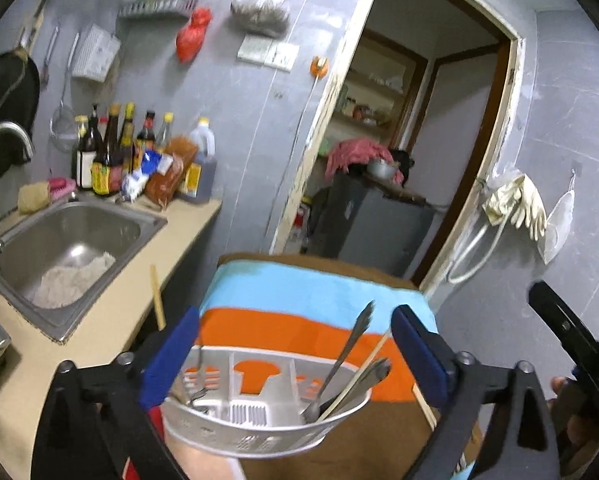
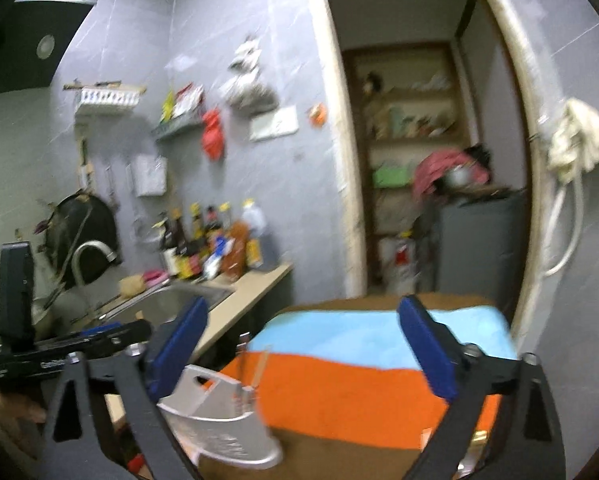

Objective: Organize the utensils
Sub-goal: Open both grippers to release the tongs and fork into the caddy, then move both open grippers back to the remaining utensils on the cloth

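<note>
A grey slotted utensil holder [image 1: 259, 420] stands on a striped blue, orange and brown cloth [image 1: 299, 292]. A metal fork [image 1: 339, 360], another metal utensil and a wooden chopstick [image 1: 359, 376] lean in its right compartment; another metal utensil stands in its left one. My left gripper [image 1: 295, 356] is open, its blue pads wide apart above the holder and touching nothing. In the right wrist view the holder [image 2: 219, 428] sits low left on the cloth [image 2: 359, 384]. My right gripper [image 2: 303, 352] is open and empty over the cloth.
A steel sink [image 1: 71, 240] with a faucet and a rag lies left on the beige counter [image 1: 139, 300]. Sauce bottles [image 1: 111, 152] crowd the corner behind it. A loose chopstick [image 1: 157, 296] rests on the counter edge. An open doorway [image 1: 399, 140] is ahead. Gloves [image 1: 515, 204] hang on the right wall.
</note>
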Tool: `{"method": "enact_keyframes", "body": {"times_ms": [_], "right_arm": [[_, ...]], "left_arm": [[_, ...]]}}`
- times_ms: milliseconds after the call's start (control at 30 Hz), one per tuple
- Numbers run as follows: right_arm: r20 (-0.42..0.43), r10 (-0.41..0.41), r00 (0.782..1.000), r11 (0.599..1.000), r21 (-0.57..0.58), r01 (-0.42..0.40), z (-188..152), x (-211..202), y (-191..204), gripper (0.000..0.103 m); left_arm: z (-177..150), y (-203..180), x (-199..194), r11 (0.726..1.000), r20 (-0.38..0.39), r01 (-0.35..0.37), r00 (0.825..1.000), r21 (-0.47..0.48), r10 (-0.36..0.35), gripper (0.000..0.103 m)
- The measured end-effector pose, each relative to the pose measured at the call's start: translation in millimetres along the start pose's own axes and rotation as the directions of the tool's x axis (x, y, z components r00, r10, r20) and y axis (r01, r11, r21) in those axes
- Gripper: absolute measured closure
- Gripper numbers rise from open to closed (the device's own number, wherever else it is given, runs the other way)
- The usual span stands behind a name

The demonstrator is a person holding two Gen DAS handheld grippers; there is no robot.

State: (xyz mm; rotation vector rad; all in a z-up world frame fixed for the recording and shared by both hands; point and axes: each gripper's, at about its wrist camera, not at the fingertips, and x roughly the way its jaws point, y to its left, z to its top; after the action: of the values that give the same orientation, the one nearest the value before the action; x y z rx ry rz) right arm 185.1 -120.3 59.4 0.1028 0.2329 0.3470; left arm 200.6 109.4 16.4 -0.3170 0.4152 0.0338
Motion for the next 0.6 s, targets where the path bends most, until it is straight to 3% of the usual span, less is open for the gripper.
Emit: {"method": "enact_keyframes", "body": {"times_ms": [233,600], "right_arm": [[0.036,-0.085,0.996,0.996,0.012,0.085,12,-31,-39,0.001],[0.04,-0.161,0.986,0.987,0.026,0.161,-1,-67,-102,0.001]], "left_arm": [[-8,-47,-6,0.998,0.061,0.002,0.998,0.065,-0.006,0.0],[-43,-121,-5,0.99,0.096,0.013,0.995,0.143,-0.027,0.0]]}}
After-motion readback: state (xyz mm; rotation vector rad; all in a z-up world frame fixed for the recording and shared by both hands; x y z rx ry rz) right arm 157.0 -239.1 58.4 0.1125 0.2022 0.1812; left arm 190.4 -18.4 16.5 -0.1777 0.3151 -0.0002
